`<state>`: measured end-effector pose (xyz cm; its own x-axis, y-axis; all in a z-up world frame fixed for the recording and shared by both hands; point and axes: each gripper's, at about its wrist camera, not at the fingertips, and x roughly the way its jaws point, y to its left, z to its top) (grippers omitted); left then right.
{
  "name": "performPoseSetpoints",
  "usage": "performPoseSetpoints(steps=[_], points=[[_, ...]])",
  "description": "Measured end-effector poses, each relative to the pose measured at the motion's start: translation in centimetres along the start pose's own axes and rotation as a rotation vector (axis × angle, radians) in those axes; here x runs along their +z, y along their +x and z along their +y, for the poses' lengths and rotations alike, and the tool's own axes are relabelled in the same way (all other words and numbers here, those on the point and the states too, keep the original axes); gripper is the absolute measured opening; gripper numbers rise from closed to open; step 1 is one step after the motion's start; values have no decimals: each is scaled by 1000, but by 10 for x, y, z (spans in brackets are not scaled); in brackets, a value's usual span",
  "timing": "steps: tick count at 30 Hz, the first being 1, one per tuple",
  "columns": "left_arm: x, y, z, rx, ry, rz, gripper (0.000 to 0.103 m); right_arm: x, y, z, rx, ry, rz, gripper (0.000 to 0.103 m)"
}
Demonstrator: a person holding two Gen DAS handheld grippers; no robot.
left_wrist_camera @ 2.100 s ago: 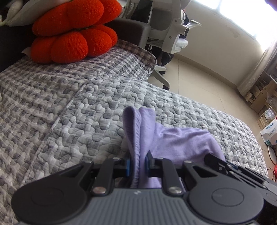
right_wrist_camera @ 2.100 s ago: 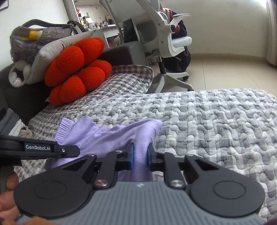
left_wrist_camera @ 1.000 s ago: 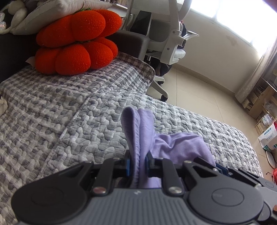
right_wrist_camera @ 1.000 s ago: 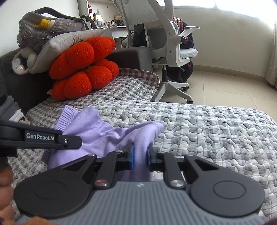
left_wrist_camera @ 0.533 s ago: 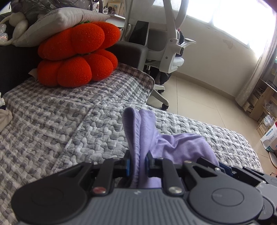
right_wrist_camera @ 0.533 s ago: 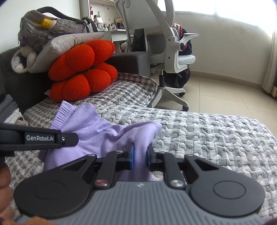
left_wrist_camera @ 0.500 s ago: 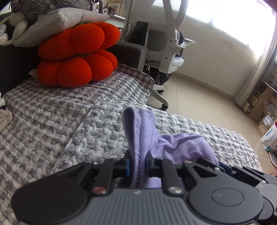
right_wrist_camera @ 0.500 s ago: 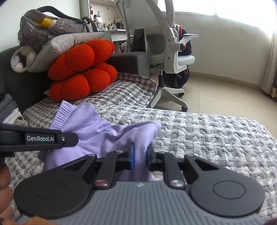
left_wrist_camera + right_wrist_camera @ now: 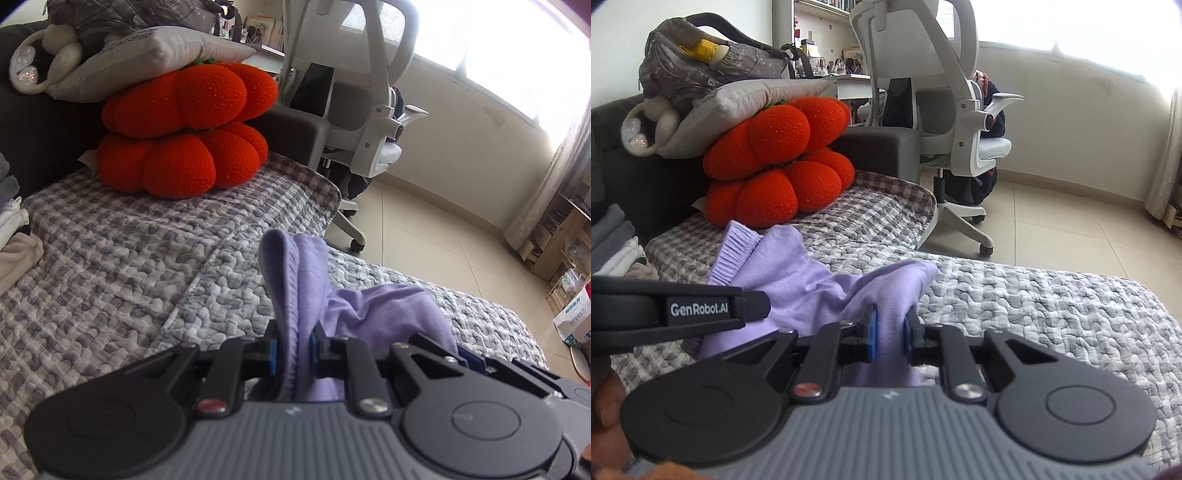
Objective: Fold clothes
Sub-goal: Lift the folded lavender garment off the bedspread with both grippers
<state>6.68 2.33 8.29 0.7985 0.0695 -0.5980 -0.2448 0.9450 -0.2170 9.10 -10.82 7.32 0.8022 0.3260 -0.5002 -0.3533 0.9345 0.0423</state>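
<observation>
Lavender garment (image 9: 295, 280) now hangs higher over the quilted bed cover (image 9: 110, 266) than a second ago; my left gripper (image 9: 293, 349) pinches its ribbed edge, my right gripper (image 9: 890, 330) pinches another bunch. Lift underway, fold still to come.

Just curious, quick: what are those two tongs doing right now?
Left tongs: closed on the purple garment.
Right tongs: closed on the same garment.
</observation>
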Motion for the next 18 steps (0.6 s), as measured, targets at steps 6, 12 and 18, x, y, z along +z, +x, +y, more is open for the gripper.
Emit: performPoseSetpoints(steps=[6, 12, 18], points=[[4, -8, 17, -4, -43, 7, 16, 2, 2, 13, 3, -9, 2, 18], [9, -30, 38, 30, -67, -37, 16, 7, 2, 36, 37, -34, -8, 18], [6, -41, 70, 32, -118, -14, 16, 10, 5, 59, 74, -59, -15, 18]])
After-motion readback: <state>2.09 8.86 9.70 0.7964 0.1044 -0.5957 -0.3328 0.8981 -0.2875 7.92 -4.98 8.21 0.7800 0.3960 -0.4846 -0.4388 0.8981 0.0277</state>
